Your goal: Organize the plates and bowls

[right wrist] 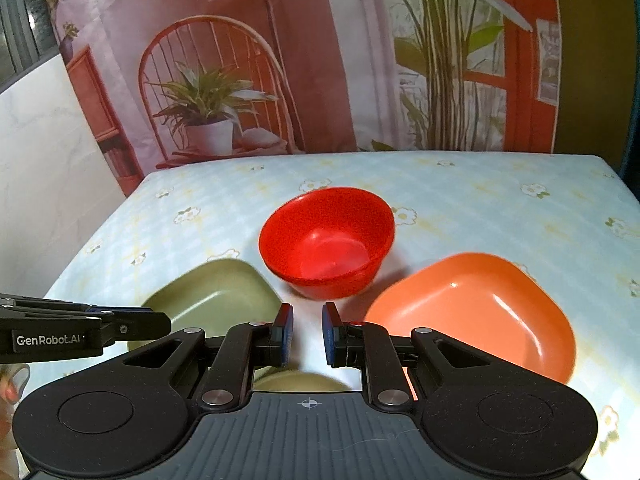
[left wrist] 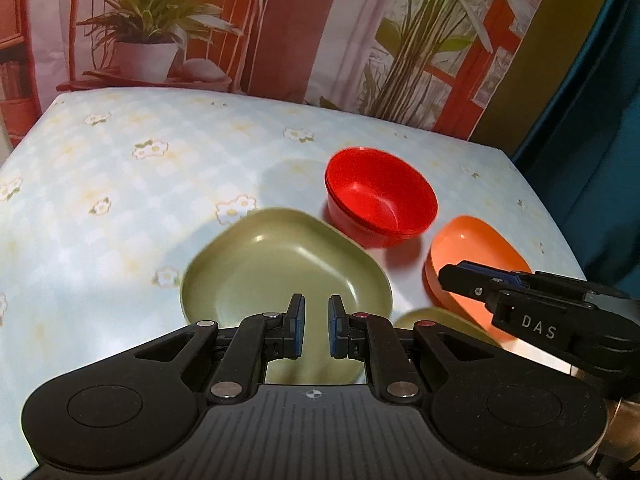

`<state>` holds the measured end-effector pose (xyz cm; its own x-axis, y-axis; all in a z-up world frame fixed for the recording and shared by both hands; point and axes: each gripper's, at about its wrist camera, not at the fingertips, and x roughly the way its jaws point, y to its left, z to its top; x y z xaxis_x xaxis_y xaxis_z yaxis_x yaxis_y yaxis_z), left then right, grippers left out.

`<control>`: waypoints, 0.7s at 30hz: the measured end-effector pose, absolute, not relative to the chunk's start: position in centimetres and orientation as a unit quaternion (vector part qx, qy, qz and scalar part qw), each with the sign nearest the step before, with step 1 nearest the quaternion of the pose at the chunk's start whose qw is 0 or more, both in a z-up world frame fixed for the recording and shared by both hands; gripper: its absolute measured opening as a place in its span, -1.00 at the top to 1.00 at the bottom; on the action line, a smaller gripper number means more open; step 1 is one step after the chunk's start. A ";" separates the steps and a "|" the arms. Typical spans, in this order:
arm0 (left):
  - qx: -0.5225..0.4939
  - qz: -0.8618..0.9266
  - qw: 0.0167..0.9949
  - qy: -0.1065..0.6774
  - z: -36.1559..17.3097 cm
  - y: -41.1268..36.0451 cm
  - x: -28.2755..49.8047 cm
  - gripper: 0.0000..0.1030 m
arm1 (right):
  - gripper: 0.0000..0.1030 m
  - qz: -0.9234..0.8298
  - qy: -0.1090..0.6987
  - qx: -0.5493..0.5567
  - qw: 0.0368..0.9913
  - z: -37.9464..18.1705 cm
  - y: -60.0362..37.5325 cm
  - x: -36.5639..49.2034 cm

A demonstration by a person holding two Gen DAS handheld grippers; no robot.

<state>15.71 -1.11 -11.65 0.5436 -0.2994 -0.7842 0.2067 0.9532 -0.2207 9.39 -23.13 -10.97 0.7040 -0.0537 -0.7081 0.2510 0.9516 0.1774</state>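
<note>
I see the tabletop (left wrist: 120,184) under its pale blue flowered cloth filling most of both views, with a printed backdrop (right wrist: 248,80) of a chair, potted plants and a red window frame hung behind it. Four dishes sit toward the near right part of the tabletop. The green plate (left wrist: 280,264) is the biggest in my left view, lying flat just ahead of the left gripper (left wrist: 316,326). To its right, the orange plate (right wrist: 476,312) lies flat too, with the right gripper (right wrist: 307,332) hanging over the bare cloth between the two plates. Behind that gap stands the red bowl (right wrist: 326,240), upright, near both plates but touching neither; from the left its rim looks doubled, possibly a stack, though I cannot be sure. A second green dish (right wrist: 296,380) peeks out just below my right jaws, mostly hidden by the gripper body. Both pairs of jaws are drawn nearly together with a narrow gap, holding nothing. Each gripper's fingers show side-on in the other's view, the right one's over the orange plate.
</note>
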 end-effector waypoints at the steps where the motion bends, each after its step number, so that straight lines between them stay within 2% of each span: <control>1: -0.051 -0.144 0.877 0.455 -11.7 -1.1 15.4 0.75 | 0.69 -0.085 0.376 0.131 0.914 -11.0 -23.1 9.0; 21: -0.038 -0.190 0.861 0.471 -12.7 -3.1 11.4 0.75 | 0.69 -0.116 0.374 0.126 0.912 -11.6 -24.1 2.7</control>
<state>11.44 -3.06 -12.70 0.4843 -0.3638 -0.7956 0.2919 0.9245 -0.2451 2.71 -24.07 -11.56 0.6941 -0.1169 -0.7103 0.3046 0.9417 0.1427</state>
